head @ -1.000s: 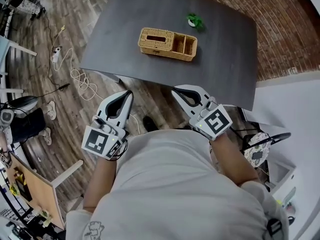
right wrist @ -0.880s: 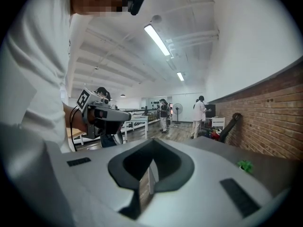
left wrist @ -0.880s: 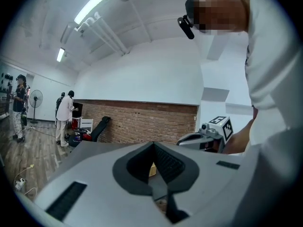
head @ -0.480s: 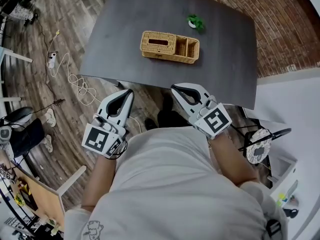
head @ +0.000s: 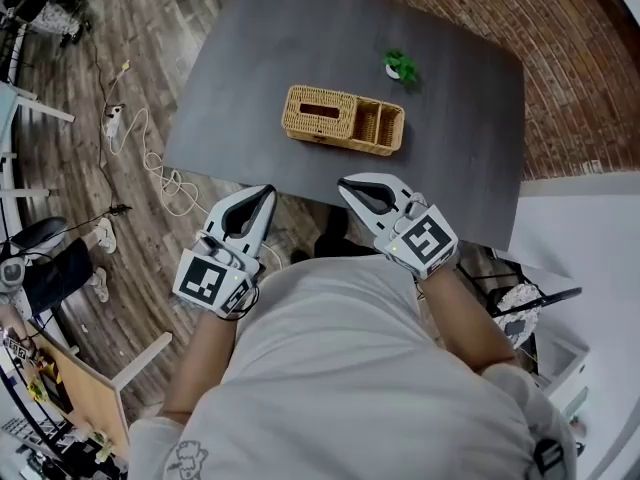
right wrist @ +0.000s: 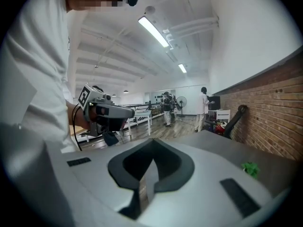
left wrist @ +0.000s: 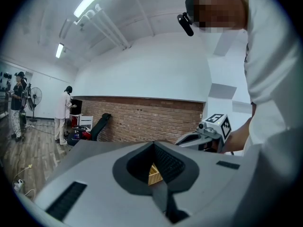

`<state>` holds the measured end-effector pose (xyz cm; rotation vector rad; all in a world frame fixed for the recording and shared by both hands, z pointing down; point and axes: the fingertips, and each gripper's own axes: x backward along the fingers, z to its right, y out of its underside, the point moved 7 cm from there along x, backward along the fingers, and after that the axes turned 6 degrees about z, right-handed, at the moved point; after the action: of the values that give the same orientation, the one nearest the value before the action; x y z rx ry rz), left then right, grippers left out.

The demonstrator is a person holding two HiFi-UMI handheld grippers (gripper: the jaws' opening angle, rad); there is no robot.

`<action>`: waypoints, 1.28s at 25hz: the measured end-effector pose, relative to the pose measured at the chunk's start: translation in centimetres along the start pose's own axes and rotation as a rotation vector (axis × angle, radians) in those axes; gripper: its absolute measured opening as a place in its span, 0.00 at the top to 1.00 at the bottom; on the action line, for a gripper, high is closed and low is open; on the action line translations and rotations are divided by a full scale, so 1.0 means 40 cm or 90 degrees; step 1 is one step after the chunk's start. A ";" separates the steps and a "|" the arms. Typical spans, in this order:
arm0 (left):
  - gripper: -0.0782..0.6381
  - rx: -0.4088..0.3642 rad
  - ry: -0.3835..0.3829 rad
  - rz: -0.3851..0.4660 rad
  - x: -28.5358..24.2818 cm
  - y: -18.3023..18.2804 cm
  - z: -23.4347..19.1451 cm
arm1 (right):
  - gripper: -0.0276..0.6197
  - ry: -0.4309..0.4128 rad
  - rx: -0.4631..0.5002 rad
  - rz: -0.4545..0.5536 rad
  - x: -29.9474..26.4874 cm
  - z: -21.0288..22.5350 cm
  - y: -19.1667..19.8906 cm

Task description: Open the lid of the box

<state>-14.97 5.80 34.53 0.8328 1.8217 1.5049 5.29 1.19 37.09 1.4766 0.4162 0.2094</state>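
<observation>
Far left there's dark wood-plank floor [head: 70, 108] with a loose white cable [head: 150, 163] looped just off the left edge of the dark grey rectangular table [head: 250, 68]. The left gripper [head: 266, 192] has its claw pressed together with nothing in it, tips just short of the table's near edge. The tan woven wicker box [head: 343, 121] sits mid-table, a bit back from that near edge, with bare tabletop all round it; the slotted lid is on its left part, lying flat. The right gripper [head: 346, 182] is also pinched together and empty, tips about at the near edge, well apart from the box. The small green potted plant [head: 400, 65] stands behind the box, with the red brick wall [head: 570, 58] past the right edge.
</observation>
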 end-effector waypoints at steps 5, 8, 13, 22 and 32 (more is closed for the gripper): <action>0.88 -0.005 -0.004 -0.017 -0.095 0.016 0.001 | 0.95 -0.047 0.008 -0.025 -0.009 0.072 0.017; 0.88 -0.010 -0.005 -0.021 -0.139 0.017 0.005 | 0.95 -0.051 -0.002 -0.019 -0.006 0.110 0.024; 0.88 -0.015 -0.010 -0.021 -0.172 0.013 0.006 | 0.95 -0.052 -0.009 -0.008 -0.011 0.151 0.032; 0.88 -0.014 -0.009 -0.030 -0.210 0.031 -0.048 | 0.95 -0.060 -0.009 -0.018 -0.059 0.187 0.050; 0.88 0.011 0.021 -0.057 -0.255 0.072 -0.132 | 0.92 -0.060 -0.021 -0.063 -0.146 0.227 0.100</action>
<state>-12.75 -4.99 38.90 0.7285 1.8732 1.4573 4.01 -9.01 42.24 1.4235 0.4070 0.0674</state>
